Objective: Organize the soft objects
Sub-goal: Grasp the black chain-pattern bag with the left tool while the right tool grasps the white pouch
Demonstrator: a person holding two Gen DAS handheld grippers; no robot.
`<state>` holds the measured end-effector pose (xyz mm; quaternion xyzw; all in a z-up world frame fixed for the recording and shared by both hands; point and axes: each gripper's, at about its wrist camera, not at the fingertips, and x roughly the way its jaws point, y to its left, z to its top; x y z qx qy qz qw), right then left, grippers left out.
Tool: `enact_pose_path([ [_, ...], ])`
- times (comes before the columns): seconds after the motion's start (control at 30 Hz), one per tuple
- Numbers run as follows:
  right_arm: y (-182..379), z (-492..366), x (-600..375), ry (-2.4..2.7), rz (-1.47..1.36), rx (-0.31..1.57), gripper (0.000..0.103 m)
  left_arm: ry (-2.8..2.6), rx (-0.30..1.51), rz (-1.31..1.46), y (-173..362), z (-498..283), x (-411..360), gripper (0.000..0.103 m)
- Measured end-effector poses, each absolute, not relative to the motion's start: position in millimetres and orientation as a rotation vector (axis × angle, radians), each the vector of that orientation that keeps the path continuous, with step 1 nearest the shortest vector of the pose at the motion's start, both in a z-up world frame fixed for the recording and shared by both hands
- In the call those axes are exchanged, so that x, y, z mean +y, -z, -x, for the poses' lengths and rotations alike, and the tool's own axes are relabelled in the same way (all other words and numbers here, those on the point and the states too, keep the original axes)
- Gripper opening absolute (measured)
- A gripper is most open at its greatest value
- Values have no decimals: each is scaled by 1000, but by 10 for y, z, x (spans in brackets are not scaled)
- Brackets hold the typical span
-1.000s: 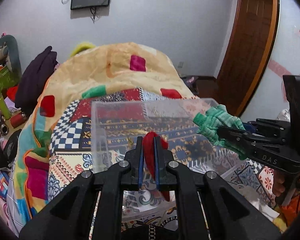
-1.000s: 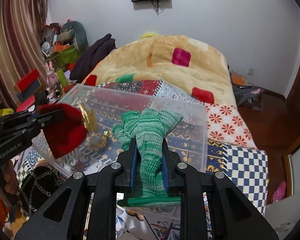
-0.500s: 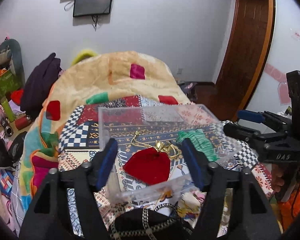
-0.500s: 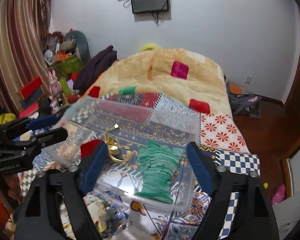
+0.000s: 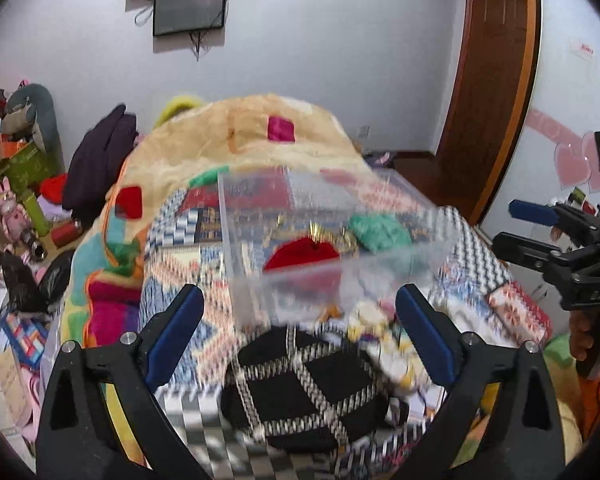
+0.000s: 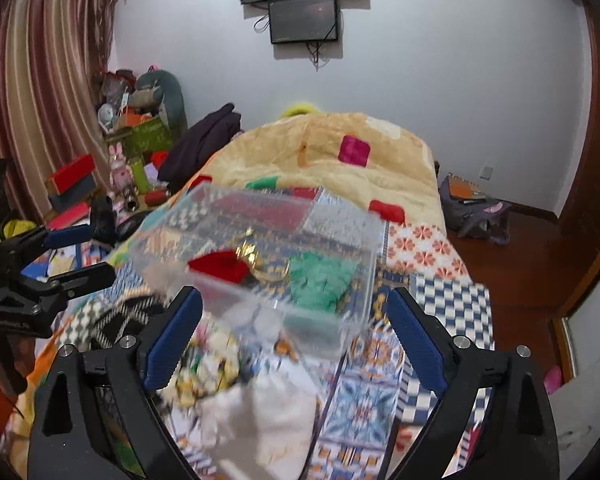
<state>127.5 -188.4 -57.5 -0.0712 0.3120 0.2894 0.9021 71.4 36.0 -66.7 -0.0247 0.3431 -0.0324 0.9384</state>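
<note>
A clear plastic box [image 5: 260, 280] [image 6: 356, 320] stands on the patterned bed. Inside lie a red pouch [image 5: 302, 254] [image 6: 218, 266] with a gold cord and a green knitted glove [image 5: 380, 231] [image 6: 320, 282], side by side. My left gripper [image 5: 298, 334] is open and empty, pulled back in front of the box. My right gripper [image 6: 294, 334] is open and empty, also back from the box. Each gripper shows in the other's view: the right one [image 5: 540, 224], the left one [image 6: 72, 254].
A black item with checkered bands [image 5: 300, 392] and a pile of small soft things [image 6: 204, 368] lie on the bed before the box. A beige blanket [image 6: 340, 160] covers the far bed. Clutter [image 6: 132, 148] stands at left, a wooden door [image 5: 492, 80] at right.
Both grippers opened and dropped the red pouch and the green glove into the box, then drew back and up, away from the box.
</note>
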Motion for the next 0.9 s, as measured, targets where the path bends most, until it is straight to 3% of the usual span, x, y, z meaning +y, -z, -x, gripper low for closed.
enact_pose_path([
  [0.43, 1194, -979, -1827, -666, 176, 835, 93, 80, 848, 122, 1268, -546, 346, 98],
  [0.53, 1315, -1023, -1820, -665, 180, 877, 91, 74, 844, 107, 1325, -535, 303, 88],
  [0.63, 1380, -1035, -1812, -679, 168, 913, 66, 72, 848, 98, 1361, -538, 301, 74],
  [0.73, 1411, -1027, -1817, -690, 164, 920, 50, 70, 851, 114, 1385, -540, 358, 57],
  [0.8, 1410, -1003, -1811, -693, 176, 910, 38, 92, 866, 135, 1410, -543, 388, 37],
  [0.9, 1401, -975, -1804, -690, 191, 898, 23, 109, 872, 147, 1434, -538, 395, 24],
])
